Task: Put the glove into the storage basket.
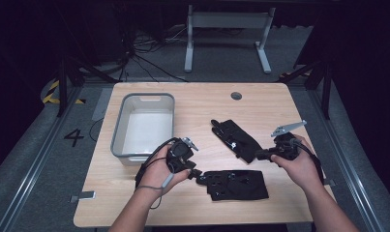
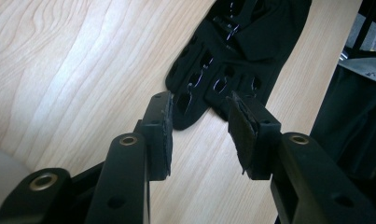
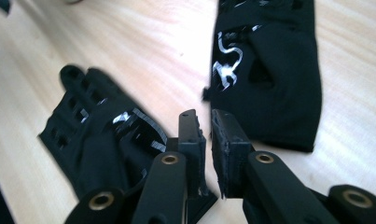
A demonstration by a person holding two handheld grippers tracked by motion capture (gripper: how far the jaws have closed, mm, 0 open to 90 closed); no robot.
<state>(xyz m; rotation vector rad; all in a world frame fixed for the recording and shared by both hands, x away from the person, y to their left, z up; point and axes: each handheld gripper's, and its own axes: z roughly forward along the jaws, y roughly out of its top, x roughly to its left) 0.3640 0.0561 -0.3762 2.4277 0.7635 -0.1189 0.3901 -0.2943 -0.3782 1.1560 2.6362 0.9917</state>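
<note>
Two flat black fabric gloves with cut-out holes lie on the pale wooden table (image 1: 279,96): the near glove (image 1: 237,184) close to the near edge, the far glove (image 1: 236,139) slanting just beyond it, with bare wood open to the far side and right. The left gripper (image 1: 198,174) sits at the near glove's left end, its jaws moderately apart and empty. The right gripper (image 1: 258,154), jaws narrowly parted and empty, is at the far glove's right end; a grey plastic bin (image 1: 143,123) stands far left.
</note>
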